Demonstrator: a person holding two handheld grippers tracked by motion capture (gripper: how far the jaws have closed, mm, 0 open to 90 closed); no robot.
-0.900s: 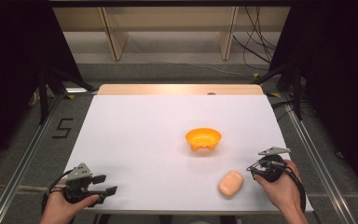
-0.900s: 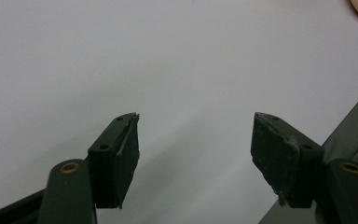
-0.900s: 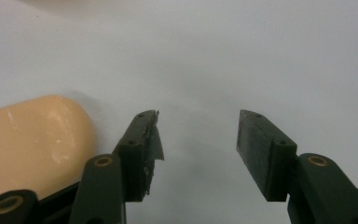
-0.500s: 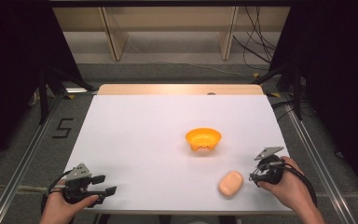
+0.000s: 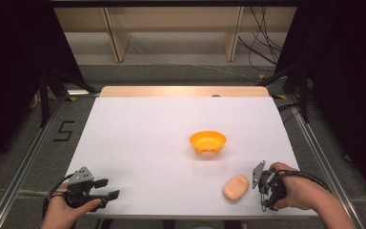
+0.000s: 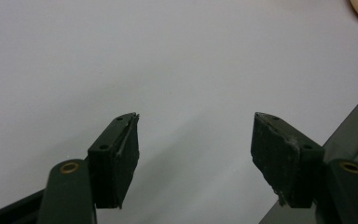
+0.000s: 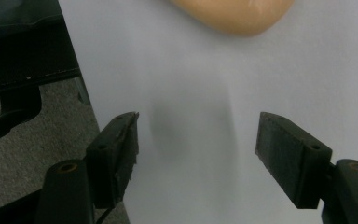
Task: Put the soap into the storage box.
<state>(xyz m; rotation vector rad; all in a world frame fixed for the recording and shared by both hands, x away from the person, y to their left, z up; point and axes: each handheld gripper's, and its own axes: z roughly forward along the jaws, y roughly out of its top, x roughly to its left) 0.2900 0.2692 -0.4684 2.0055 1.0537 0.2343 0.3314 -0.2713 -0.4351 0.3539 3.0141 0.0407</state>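
High view shows a peach-coloured, bun-like oval object (image 5: 236, 188) lying near the front right edge of the white tabletop (image 5: 138, 143), just beside the right gripper (image 5: 261, 183), which sits to its right and is much the nearer of the two. The object's long axis runs slantwise, from front left to back right, toward the orange bowl (image 5: 208, 142) that stands farther back on the tabletop, apart from it. In the right gripper view the object (image 7: 230, 16) lies straight ahead of the jaws, beyond their tips and not between them; the jaws stand wide apart and hold nothing, with bare tabletop between them. The left gripper (image 5: 95, 190) rests at the front left corner, well apart from the object, and in the left gripper view its jaws are also spread wide and empty over bare tabletop. By my judgement, the right gripper only needs a short advance to bring the object between its jaws.
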